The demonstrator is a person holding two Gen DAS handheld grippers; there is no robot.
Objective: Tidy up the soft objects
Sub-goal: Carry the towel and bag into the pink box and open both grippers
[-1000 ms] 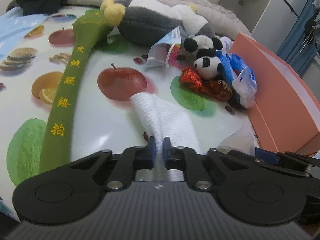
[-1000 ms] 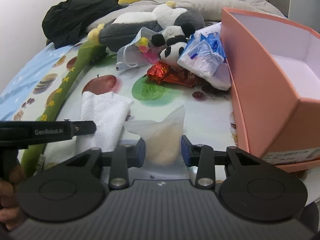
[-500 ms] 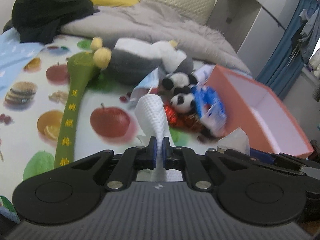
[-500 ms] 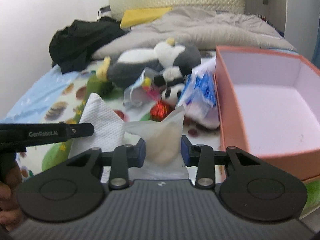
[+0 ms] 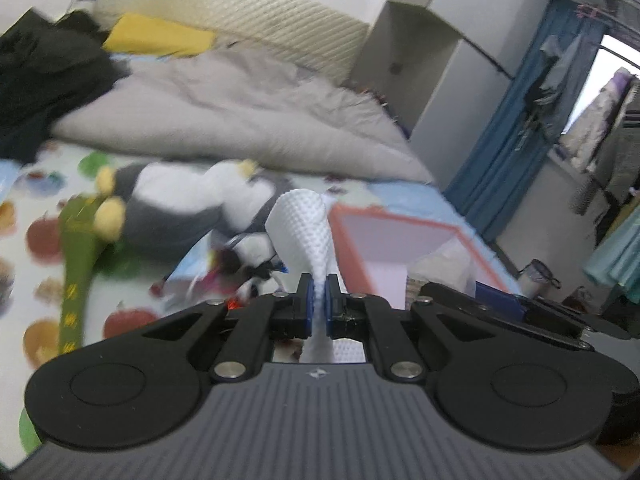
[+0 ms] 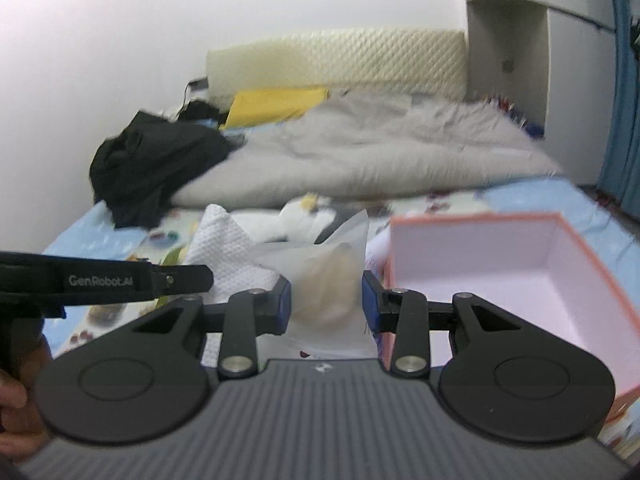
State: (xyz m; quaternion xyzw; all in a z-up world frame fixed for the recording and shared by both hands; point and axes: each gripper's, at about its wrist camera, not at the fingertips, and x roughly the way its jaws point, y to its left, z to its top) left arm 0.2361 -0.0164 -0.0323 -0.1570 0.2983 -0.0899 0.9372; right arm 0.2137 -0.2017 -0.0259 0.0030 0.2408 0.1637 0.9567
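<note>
My left gripper (image 5: 317, 295) is shut on a white dimpled cloth (image 5: 301, 227) that stands up from the jaws, held above the bed. The same cloth (image 6: 224, 248) shows left of my right gripper (image 6: 326, 292), which is shut on a crumpled translucent bag with something beige inside (image 6: 332, 276). The open pink box (image 6: 480, 264) lies to the right and below; its rim (image 5: 384, 216) shows behind the cloth in the left wrist view. Both views are blurred.
A large grey-and-white plush (image 5: 180, 196), small panda toys (image 5: 256, 248) and a long green plush strip (image 5: 76, 256) lie on the fruit-print sheet. A grey duvet (image 6: 360, 152) and black clothing (image 6: 152, 160) lie beyond. The left gripper's arm (image 6: 100, 280) crosses the right view.
Both grippers have risen well above the bed with their loads and tilted up. The pink box now sits lower in both views.
</note>
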